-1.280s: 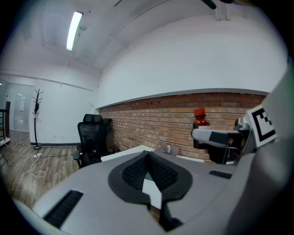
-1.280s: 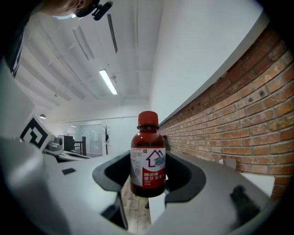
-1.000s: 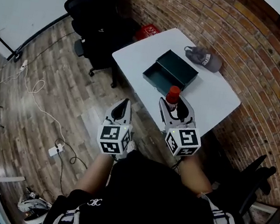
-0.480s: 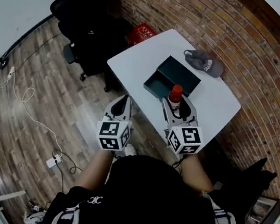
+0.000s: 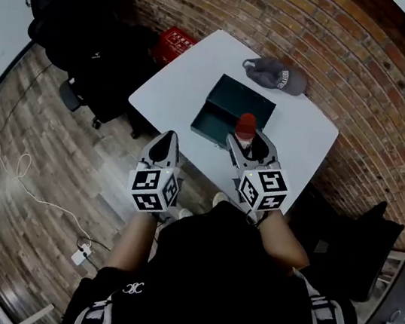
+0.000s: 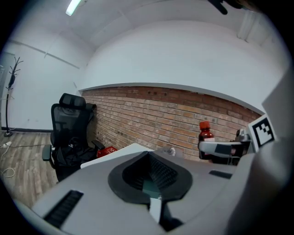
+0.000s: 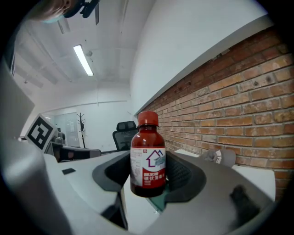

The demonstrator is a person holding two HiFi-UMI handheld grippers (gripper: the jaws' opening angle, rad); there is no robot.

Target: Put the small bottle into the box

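Right claw (image 5: pixel 250 147) grips the small bottle (image 5: pixel 246 125) upright near the box (image 5: pixel 235 103); left claw (image 5: pixel 165 144) is closed.

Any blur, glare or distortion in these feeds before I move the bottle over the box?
Head view: heavy fisheye curves the brick wall and table edge, but the bottle is sharp. Right gripper view: bottle crisp, label clear, corners vignetted black. Left gripper view: even lighting, near jaws soft, corners dark.
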